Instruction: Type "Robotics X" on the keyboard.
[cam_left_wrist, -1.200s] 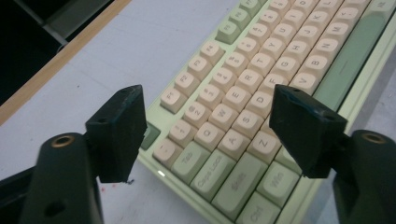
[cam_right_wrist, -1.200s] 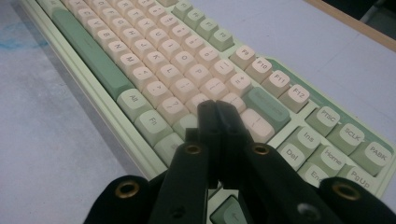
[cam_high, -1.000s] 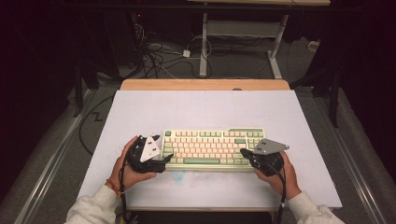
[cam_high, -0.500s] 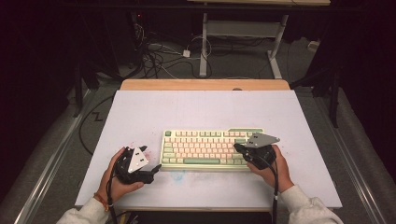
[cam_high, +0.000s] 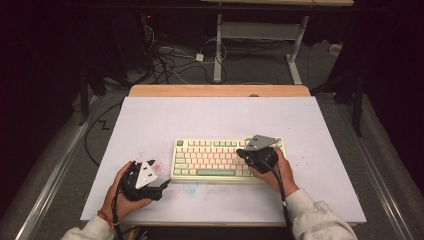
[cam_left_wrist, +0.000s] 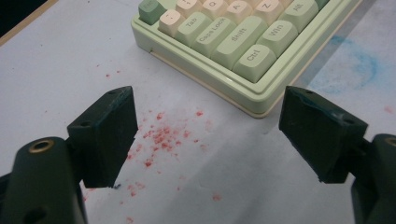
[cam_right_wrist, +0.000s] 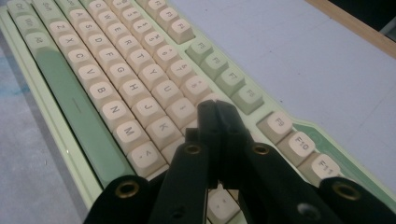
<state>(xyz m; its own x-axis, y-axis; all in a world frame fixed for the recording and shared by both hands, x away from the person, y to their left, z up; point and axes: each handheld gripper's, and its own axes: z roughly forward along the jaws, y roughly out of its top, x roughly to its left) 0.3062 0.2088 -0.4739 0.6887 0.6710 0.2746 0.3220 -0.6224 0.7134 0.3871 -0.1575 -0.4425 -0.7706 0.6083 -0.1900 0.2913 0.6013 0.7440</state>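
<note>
A pale green keyboard (cam_high: 227, 159) is lying flat on the surface (cam_high: 215, 117), a matte whitish sheet with a light wooden strip showing along its far edge. The keyboard is sitting toward the near middle of the sheet, its long side running across. Its case is a smooth, glossy plastic slab with rounded corners and a stepped rim; the letter keys are cream, softly dished and square, while the modifier keys, the function row and the long space bar (cam_right_wrist: 74, 109) are wearing a deeper green. Dark legends are printed on the caps.

The right gripper (cam_high: 252, 154), black with a grey three-cornered plate on top, is hovering over the keyboard's right end, its jaws pressed flat together with nothing between them, their tips just above the cream keys. The left gripper (cam_high: 162, 186) is resting low beside the keyboard's near left corner, jaws spread wide and grasping nothing; its blocky dark pads (cam_left_wrist: 107, 135) are looking scuffed at the edges.

Red speckles (cam_left_wrist: 161, 137) are dotting the sheet between those jaws, and a faint blue smear (cam_left_wrist: 359, 65) is marking it in front of the keyboard.
</note>
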